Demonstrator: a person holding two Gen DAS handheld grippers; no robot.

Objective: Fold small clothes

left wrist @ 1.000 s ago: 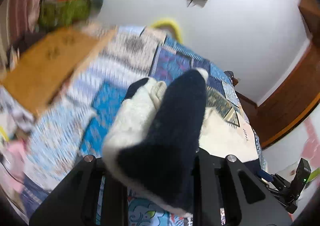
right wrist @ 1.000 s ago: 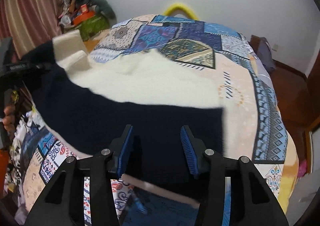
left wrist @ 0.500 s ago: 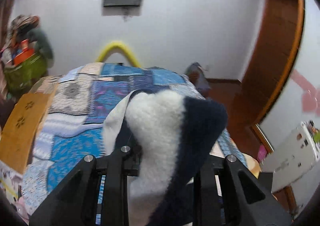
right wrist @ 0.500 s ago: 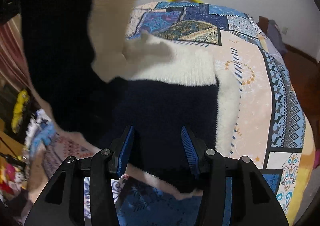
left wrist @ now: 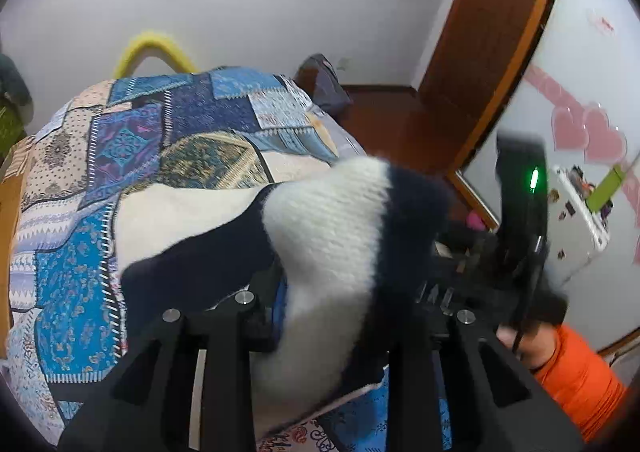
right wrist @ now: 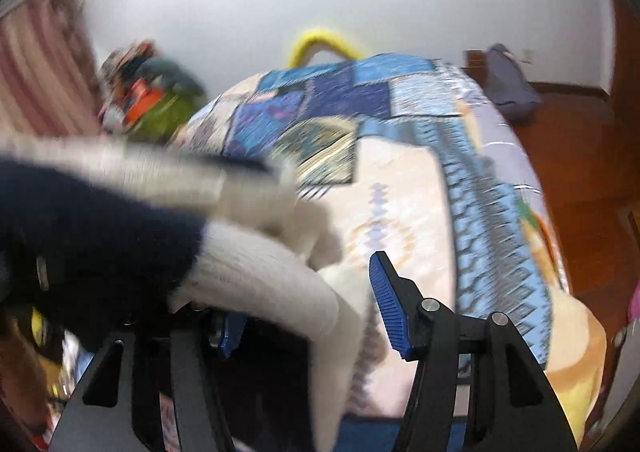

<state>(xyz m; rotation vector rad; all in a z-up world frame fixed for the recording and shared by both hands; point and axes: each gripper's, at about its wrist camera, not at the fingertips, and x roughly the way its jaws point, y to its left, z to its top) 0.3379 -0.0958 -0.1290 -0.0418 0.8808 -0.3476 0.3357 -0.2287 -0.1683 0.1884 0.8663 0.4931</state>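
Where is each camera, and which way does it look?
Left wrist: on the left tool, looking over the sweater it grips toward the bed; an orange sleeve shows.
Right wrist: on the right tool, jaws opening around the sweater, facing the bed.
Shared: sweater, bed, yellow hoop.

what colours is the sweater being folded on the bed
The sweater is cream white and dark navy, clearest in the left wrist view.
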